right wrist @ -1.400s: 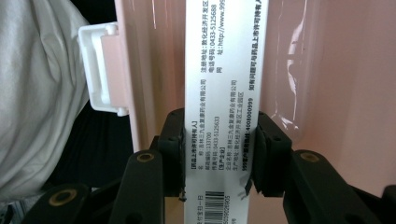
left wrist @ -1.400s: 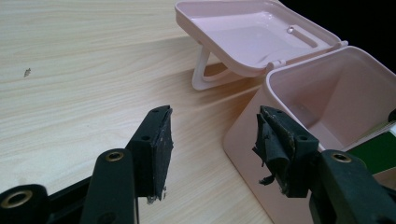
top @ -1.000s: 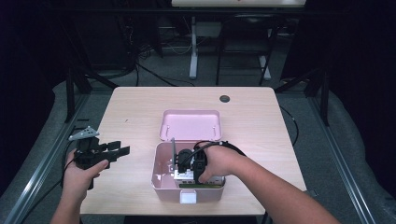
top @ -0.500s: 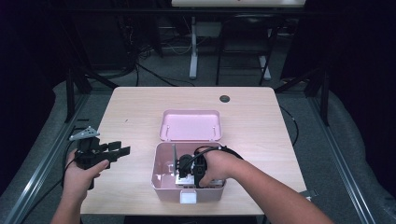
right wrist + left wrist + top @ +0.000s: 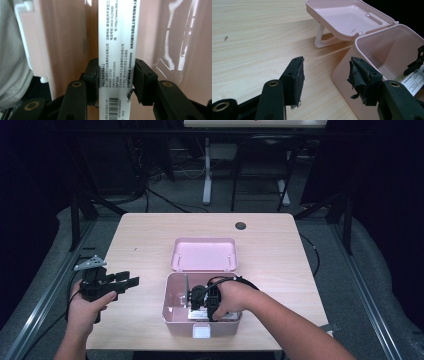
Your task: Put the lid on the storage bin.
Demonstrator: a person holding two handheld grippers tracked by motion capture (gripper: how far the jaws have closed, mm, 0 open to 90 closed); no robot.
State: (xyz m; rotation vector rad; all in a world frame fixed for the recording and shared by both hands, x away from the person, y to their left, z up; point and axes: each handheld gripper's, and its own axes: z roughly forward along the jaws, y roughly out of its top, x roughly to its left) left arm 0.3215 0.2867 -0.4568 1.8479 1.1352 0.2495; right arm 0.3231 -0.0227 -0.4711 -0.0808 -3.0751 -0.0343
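A pink plastic box (image 5: pixel 167 300) stands open near the table's front edge, its lid (image 5: pixel 205 254) folded flat behind it. My right gripper (image 5: pixel 197 296) reaches down inside the box. In the right gripper view it (image 5: pixel 116 75) is shut on a white printed carton (image 5: pixel 117 37), which stands upright between the pink walls. My left gripper (image 5: pixel 131 282) hovers over the table left of the box, open and holding nothing. The left gripper view has its jaws (image 5: pixel 325 72) apart, the box wall (image 5: pixel 352 72) just ahead, the lid (image 5: pixel 347 17) beyond, and a corner of the carton (image 5: pixel 414 80) at the right edge.
The wooden table (image 5: pixel 300 260) has a round black grommet (image 5: pixel 240 225) at its far side. A white latch (image 5: pixel 201 332) sits on the box's front. Dark floor, cables and a desk leg (image 5: pixel 206 175) lie beyond the table.
The right hand has shifted only slightly inside the box, still gripping the carton. The left gripper has stayed where it was.
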